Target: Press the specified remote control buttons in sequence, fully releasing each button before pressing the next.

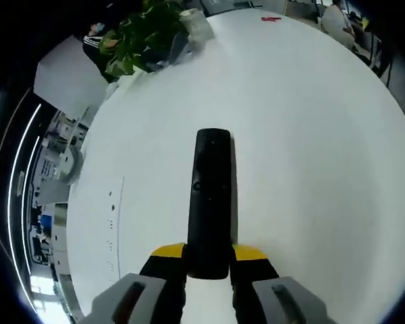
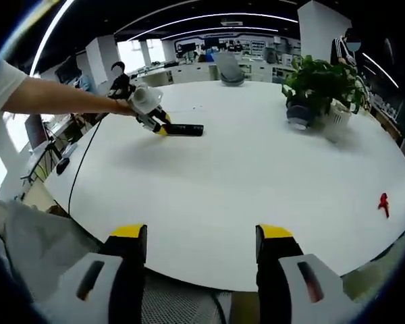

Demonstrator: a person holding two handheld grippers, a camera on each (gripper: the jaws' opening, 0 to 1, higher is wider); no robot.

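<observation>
My left claw grips the remote's near end; my right claw waits wide and empty.

Nearest me in the left gripper view, my yellow-tipped left gripper (image 1: 208,260) is clamped on the near end of the long black plastic remote control (image 1: 211,196), which stretches away over the round white table (image 1: 324,148). I judge a press with the right claw could tip or twist the remote out of this end-only hold. My right gripper (image 2: 202,246) hangs at the table's near edge, well apart from the remote. Farther off, a pale pot (image 2: 337,121) holds a leafy green plant (image 2: 320,81); a small red object (image 2: 383,204) lies near the rim.
</observation>
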